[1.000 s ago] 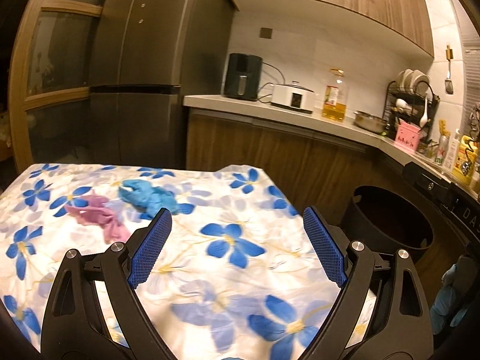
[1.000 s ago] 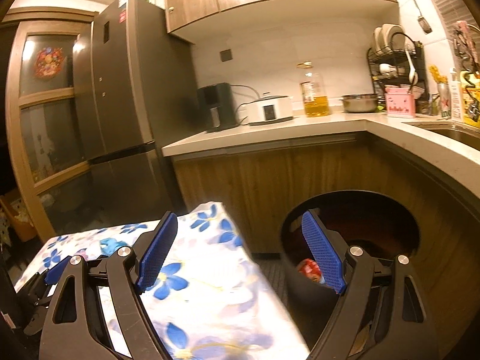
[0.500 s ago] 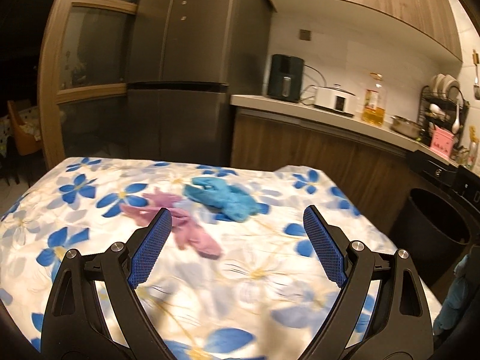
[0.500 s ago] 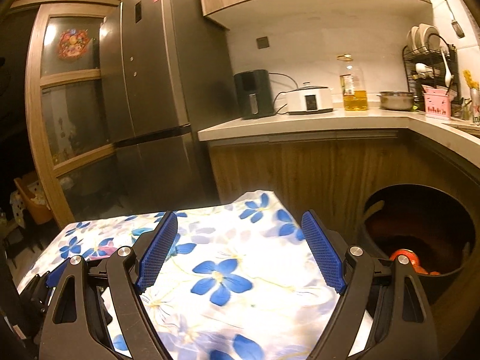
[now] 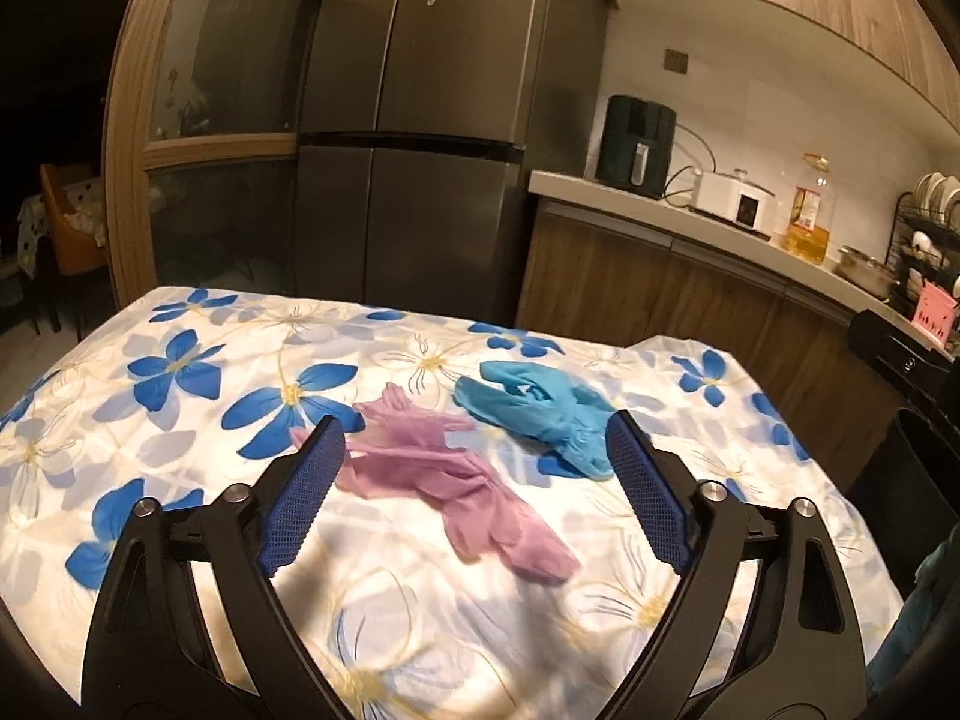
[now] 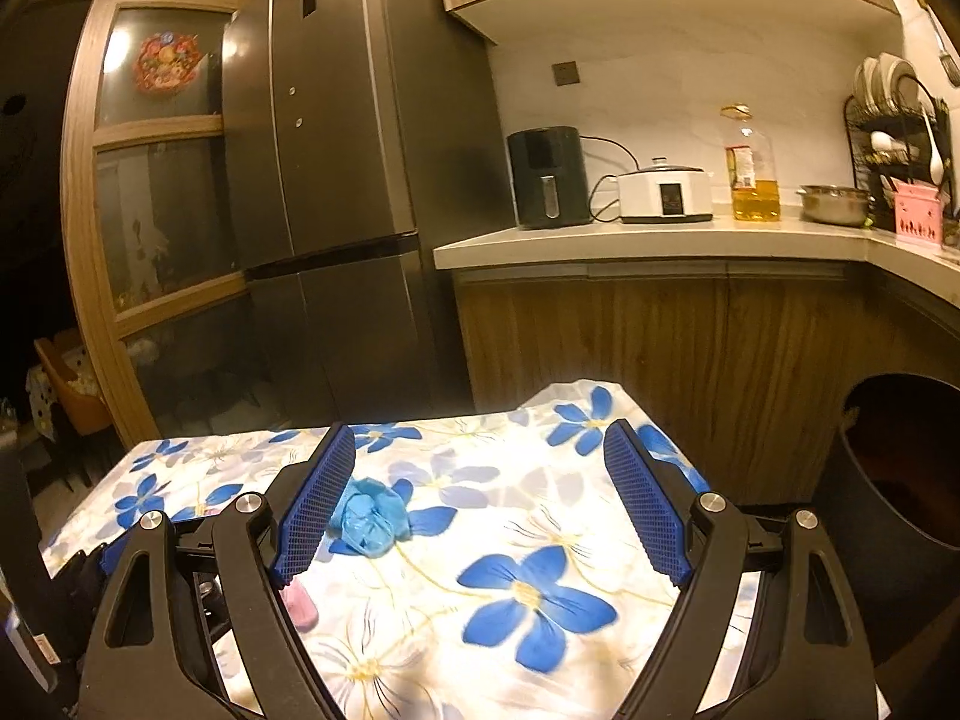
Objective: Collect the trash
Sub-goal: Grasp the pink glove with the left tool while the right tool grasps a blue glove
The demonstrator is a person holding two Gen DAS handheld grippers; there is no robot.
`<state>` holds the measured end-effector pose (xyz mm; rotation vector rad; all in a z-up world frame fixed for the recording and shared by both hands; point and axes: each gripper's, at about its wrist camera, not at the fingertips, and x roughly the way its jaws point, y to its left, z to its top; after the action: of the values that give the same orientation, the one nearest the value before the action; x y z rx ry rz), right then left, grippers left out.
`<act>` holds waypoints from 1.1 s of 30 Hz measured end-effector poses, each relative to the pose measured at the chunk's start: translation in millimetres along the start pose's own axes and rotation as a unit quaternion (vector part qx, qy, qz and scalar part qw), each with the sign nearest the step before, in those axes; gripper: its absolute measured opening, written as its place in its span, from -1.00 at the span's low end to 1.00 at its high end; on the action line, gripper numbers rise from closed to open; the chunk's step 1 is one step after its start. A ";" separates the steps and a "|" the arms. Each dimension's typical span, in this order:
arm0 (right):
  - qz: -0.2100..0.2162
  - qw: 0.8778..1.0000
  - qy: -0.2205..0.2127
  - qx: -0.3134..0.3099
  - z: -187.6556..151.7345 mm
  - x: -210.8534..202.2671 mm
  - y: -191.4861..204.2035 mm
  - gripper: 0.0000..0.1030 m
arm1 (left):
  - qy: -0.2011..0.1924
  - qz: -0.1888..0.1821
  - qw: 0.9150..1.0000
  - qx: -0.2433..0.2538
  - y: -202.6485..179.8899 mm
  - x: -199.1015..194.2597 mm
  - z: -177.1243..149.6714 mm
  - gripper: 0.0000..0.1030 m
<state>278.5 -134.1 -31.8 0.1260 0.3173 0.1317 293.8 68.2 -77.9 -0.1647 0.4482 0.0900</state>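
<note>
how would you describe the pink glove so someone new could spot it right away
Start at the table with the white cloth printed in blue flowers, in front of the tall dark fridge. Two crumpled gloves lie near its middle. The pink glove is the translucent mauve one, stretched out long, left of the bunched blue glove.

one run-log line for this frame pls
left hand-held gripper: closing, empty, over pink glove | right hand-held gripper: open, empty | blue glove: on table

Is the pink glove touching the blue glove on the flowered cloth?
Apart. The left wrist view shows a strip of cloth between the pink glove and the blue glove.
</note>
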 end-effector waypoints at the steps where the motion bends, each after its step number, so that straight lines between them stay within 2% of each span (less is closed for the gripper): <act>1: 0.000 1.000 0.001 -0.002 -0.4 3.6 2.2 0.60 | 0.006 0.002 1.000 0.002 0.5 4.9 0.4 0.55; 8: 0.004 1.000 0.006 -0.020 -5.9 28.2 18.1 0.60 | 0.074 -0.005 0.997 -0.015 11.4 42.8 -7.0 0.09; 13: 0.008 0.999 0.018 -0.026 -9.2 44.6 29.2 0.60 | 0.115 -0.024 0.993 -0.034 18.9 60.6 -16.7 -0.44; 15: 0.011 0.999 0.022 -0.025 -10.4 50.5 33.3 0.60 | 0.118 -0.033 0.992 -0.043 22.6 61.8 -18.3 -0.55; 18: 0.013 0.999 0.028 -0.030 -13.3 58.9 39.3 0.60 | 0.113 -0.046 0.991 -0.058 27.2 59.2 -20.3 -0.75; 20: 0.014 0.999 0.033 -0.033 -16.3 64.6 43.6 0.60 | 0.098 -0.053 0.990 -0.081 35.3 51.7 -19.4 -0.83; 23: 0.017 0.998 0.049 -0.039 -22.3 76.6 52.9 0.60 | 0.064 -0.055 0.991 -0.107 48.7 34.8 -15.0 -0.85; 28: 0.029 0.996 0.075 -0.038 -27.7 96.7 68.8 0.60 | 0.011 -0.031 0.994 -0.107 60.2 10.4 -7.0 -0.86; 33: 0.023 0.993 0.102 -0.060 -36.2 116.0 83.8 0.46 | -0.011 -0.020 0.993 -0.114 69.5 0.8 -2.4 -0.86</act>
<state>367.1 -30.7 -88.9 0.0009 0.5087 0.2104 285.0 136.1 -90.0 -0.3974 0.4123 0.1037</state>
